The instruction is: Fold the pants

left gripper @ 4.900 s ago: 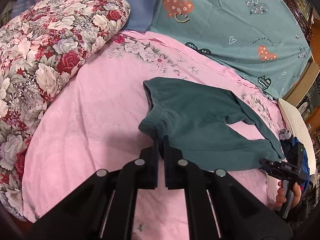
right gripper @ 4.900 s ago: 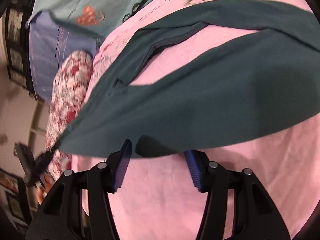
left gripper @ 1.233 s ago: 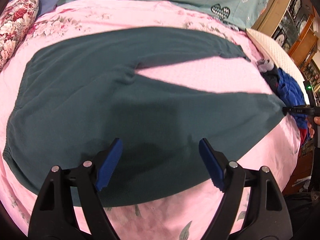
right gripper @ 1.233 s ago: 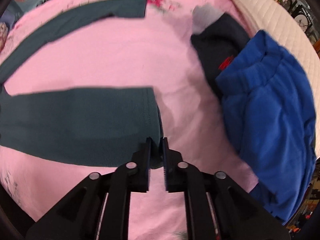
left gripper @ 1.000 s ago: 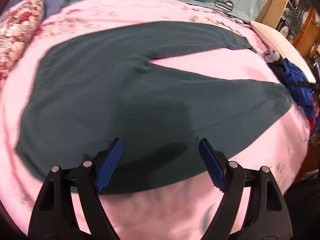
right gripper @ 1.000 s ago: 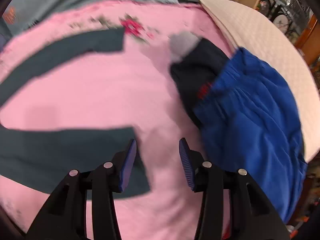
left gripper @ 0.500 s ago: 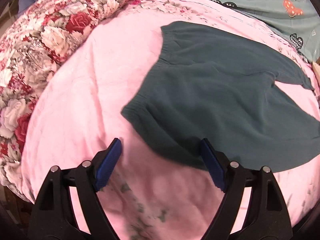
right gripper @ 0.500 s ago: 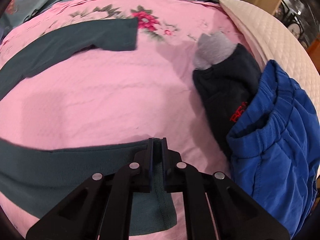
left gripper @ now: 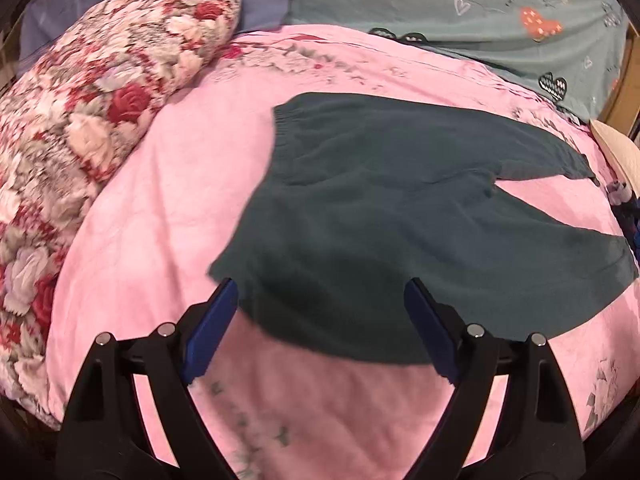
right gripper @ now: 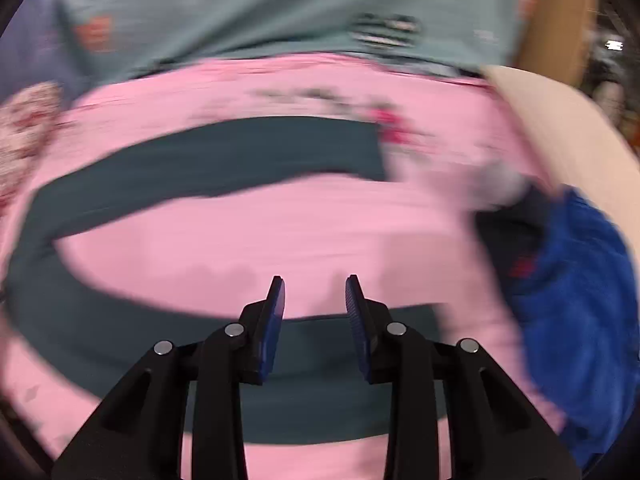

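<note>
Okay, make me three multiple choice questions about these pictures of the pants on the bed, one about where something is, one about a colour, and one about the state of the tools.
1. Where does the floral pillow lie relative to the pants in the left wrist view?
A. To their left
B. On top of them
C. To their right

2. What colour is the bedspread under the pants?
A. White
B. Pink
C. Green

3. What state is the left tool in?
A. Shut on the waistband
B. Open and holding nothing
C. Shut on a pant leg

Answers:
1. A, the pillow fills the left edge, beyond the waistband.
2. B, pink cloth shows all around the dark teal pants.
3. B, its blue pads sit wide apart above the cloth; the right tool is open too.
</note>
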Motion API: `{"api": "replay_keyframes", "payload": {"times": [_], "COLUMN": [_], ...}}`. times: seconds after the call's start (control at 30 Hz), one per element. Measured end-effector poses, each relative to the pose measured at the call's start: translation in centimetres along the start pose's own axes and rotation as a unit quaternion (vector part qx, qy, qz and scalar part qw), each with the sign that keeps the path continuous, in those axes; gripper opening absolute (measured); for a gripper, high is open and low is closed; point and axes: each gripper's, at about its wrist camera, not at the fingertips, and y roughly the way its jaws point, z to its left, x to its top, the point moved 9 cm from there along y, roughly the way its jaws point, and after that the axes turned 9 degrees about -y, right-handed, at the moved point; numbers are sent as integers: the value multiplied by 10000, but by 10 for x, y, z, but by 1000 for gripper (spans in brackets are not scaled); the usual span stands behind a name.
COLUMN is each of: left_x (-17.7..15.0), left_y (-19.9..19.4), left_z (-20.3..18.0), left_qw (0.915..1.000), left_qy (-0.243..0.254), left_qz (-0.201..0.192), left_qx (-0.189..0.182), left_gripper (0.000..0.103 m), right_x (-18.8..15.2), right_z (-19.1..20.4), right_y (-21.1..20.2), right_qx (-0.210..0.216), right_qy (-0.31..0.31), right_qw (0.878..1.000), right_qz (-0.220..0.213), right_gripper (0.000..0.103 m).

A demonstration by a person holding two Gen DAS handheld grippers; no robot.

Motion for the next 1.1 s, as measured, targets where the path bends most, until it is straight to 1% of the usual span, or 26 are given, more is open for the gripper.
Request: {"api": "replay_keyframes", "payload": {"times": [0.07,0.1,0.17,0.2,0.23,0.27,0.3,0.4,0.47,0.5,0.53,0.63,0.7,0.77,0.8,0.83,0.87,0.9,0.93,1.03,1.1], "left_x": [1,-1,-2,-4,-7,-8,-9,-12,-11,-9,-5,14,25,39,45,52,57,62,68,82,94], "left_y": [13,17,32,37,40,40,41,40,37,32,27,-3,-18,-34,-39,-45,-49,-52,-53,-46,-38], "left_z": [-9,-10,-6,-1,2,4,6,8,8,5,2,-18,-32,-48,-54,-61,-65,-69,-72,-73,-67], "left_qw": [9999,9999,9996,9992,9990,9990,9989,9989,9991,9994,9996,9985,9967,9939,9926,9913,9903,9895,9891,9893,9895], "left_qy": [57,64,-3,-72,-82,-20,51,141,143,126,145,422,575,702,746,777,791,801,798,802,848], "left_qz": [72,114,287,384,427,418,420,414,371,316,217,-289,-519,-800,-922,-1037,-1108,-1160,-1188,-1146,-1120], "left_qx": [-50,-25,42,77,105,167,206,152,114,-2,-89,-208,-247,-278,-255,-240,-270,-321,-348,-409,-342], "left_gripper": [86,86,86,86,85,85,86,86,86,85,85,86,90,96,98,98,99,99,99,99,99], "right_x": [-3,-7,-20,-20,-27,-41,-46,-48,-47,-44,-42,-22,-6,9,19,25,32,39,48,69,87], "right_z": [58,79,110,110,119,121,120,116,114,115,122,141,152,162,167,170,173,180,183,201,209], "right_y": [11,18,35,35,41,57,61,60,56,52,43,15,-7,-26,-37,-43,-48,-52,-53,-47,-39], "right_qx": [617,803,991,991,986,773,742,742,705,725,798,951,961,883,800,755,715,714,749,780,741], "right_qy": [-397,-525,-650,-650,-659,-611,-548,-474,-385,-313,-248,-264,-280,-227,-191,-160,-116,-70,-82,-238,-360], "right_qw": [9973,9953,9924,9924,9920,9925,9932,9941,9948,9953,9956,9950,9935,9912,9891,9873,9853,9833,9826,9828,9840], "right_qz": [67,137,337,337,437,719,717,638,623,566,418,-126,-539,-955,-1220,-1385,-1549,-1674,-1700,-1654,-1580], "right_gripper": [33,33,33,33,33,33,33,33,37,37,38,43,53,81,88,96,101,102,102,102,102]}}
